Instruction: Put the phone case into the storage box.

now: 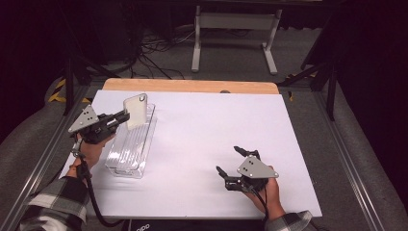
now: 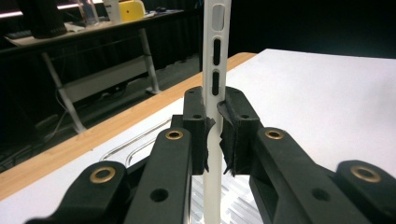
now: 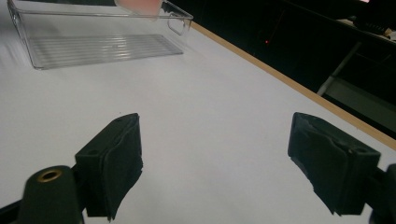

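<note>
A pale phone case (image 1: 135, 111) hangs upright over the far end of a clear plastic tray (image 1: 126, 167), with my left gripper (image 1: 124, 117) shut on its edge. In the left gripper view the case (image 2: 214, 60) stands edge-on between the two black pads (image 2: 238, 135), its side cut-outs showing, and the ribbed tray floor (image 2: 233, 198) lies below. My right gripper (image 1: 231, 160) rests low over the white table cover near the front right, jaws wide apart and holding nothing. In the right gripper view its pads (image 3: 114, 161) frame bare white surface, with the tray (image 3: 93, 51) far off.
The white cover (image 1: 211, 125) lies over a wooden table whose far edge (image 1: 192, 85) shows. Beyond it stand a white table frame (image 1: 235, 33) and cables on the floor. Metal rails run along both sides of the table.
</note>
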Demonstrator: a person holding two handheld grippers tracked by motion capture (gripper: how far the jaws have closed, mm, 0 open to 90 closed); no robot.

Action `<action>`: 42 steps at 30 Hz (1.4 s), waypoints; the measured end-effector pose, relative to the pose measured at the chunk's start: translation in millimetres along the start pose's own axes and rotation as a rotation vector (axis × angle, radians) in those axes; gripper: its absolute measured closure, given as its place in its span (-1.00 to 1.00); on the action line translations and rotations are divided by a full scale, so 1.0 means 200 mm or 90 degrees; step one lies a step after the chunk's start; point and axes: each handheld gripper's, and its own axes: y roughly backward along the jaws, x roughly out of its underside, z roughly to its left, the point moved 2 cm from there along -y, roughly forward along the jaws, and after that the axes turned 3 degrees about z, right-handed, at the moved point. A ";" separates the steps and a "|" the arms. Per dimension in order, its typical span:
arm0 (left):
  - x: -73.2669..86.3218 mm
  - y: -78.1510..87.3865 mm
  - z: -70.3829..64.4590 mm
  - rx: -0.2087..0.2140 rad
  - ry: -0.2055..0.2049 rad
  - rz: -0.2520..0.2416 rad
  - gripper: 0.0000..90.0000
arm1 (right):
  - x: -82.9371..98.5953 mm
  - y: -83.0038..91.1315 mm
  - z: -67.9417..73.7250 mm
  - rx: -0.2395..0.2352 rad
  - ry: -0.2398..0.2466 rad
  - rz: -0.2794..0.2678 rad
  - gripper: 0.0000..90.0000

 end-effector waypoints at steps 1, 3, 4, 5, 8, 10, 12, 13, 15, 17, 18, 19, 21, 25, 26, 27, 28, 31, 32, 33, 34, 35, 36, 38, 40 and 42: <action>0.00 -0.01 0.01 0.001 0.002 -0.001 0.81 | 0.00 0.00 0.00 0.000 0.000 0.005 -0.60; 0.02 -0.04 0.02 -0.003 0.004 0.006 0.81 | 0.01 -0.01 0.00 -0.004 0.004 0.010 -0.60; 0.03 -0.06 0.03 -0.002 0.006 0.009 0.81 | 0.01 -0.02 0.01 -0.004 0.006 0.013 -0.60; 0.03 -0.07 0.04 -0.001 0.007 0.012 0.81 | 0.01 -0.02 0.01 -0.006 0.012 0.016 -0.59; 0.04 -0.10 0.06 0.001 0.010 0.011 0.81 | 0.01 -0.03 0.02 -0.006 0.017 0.021 -0.59; 0.06 -0.12 0.08 0.004 0.021 0.012 0.81 | 0.02 -0.03 0.02 -0.006 0.020 0.025 -0.59; 0.08 -0.13 0.10 0.007 0.028 0.017 0.81 | 0.02 -0.03 0.02 -0.007 0.020 0.027 -0.59; 0.09 -0.13 0.11 0.006 0.032 0.016 0.81 | 0.02 -0.03 0.02 -0.006 0.020 0.027 -0.59; 0.11 -0.14 0.12 0.011 0.044 0.014 0.81 | 0.02 -0.04 0.02 -0.007 0.022 0.029 -0.59; 0.13 -0.16 0.13 0.015 0.045 0.023 0.81 | 0.02 -0.04 0.03 -0.004 0.027 0.031 -0.59; 0.13 -0.16 0.14 0.015 0.047 0.015 0.81 | 0.02 -0.04 0.03 -0.004 0.027 0.032 -0.59; 0.13 -0.16 0.14 0.018 0.051 0.013 0.81 | 0.02 -0.05 0.03 -0.006 0.027 0.034 -0.59; 0.13 -0.16 0.15 0.030 0.056 0.013 0.81 | 0.02 -0.05 0.03 -0.005 0.028 0.037 -0.59; 0.12 -0.18 0.15 0.016 0.044 0.019 0.81 | 0.02 -0.06 0.04 -0.004 0.035 0.040 -0.59; 0.12 -0.19 0.15 0.012 0.044 0.022 0.80 | 0.02 -0.06 0.04 -0.003 0.040 0.039 -0.59; 0.12 -0.20 0.16 0.007 0.045 0.018 0.80 | 0.02 -0.06 0.05 -0.004 0.045 0.042 -0.58; 0.12 -0.20 0.16 0.006 0.043 0.024 0.80 | 0.02 -0.06 0.05 -0.002 0.051 0.044 -0.58; 0.12 -0.22 0.16 -0.008 0.038 0.027 0.80 | 0.02 -0.06 0.06 0.001 0.058 0.051 -0.58; 0.11 -0.22 0.16 -0.010 0.038 0.029 0.80 | 0.02 -0.06 0.06 0.000 0.058 0.051 -0.58; 0.11 -0.22 0.16 -0.010 0.034 0.035 0.79 | 0.02 -0.06 0.06 0.000 0.059 0.052 -0.58; 0.11 -0.23 0.16 -0.019 0.028 0.034 0.79 | 0.02 -0.06 0.05 0.001 0.060 0.052 -0.58; 0.11 -0.24 0.16 -0.022 0.026 0.035 0.79 | 0.02 -0.06 0.06 0.002 0.062 0.053 -0.58; 0.10 -0.24 0.16 -0.032 0.019 0.038 0.79 | 0.02 -0.06 0.06 0.002 0.062 0.052 -0.58; 0.10 -0.24 0.16 -0.035 0.013 0.040 0.79 | 0.02 -0.06 0.06 0.002 0.068 0.056 -0.58; 0.10 -0.24 0.16 -0.047 0.003 0.043 0.78 | 0.02 -0.06 0.07 0.001 0.073 0.054 -0.58; 0.09 -0.24 0.16 -0.071 -0.007 0.050 0.78 | 0.01 -0.06 0.07 0.003 0.080 0.058 -0.58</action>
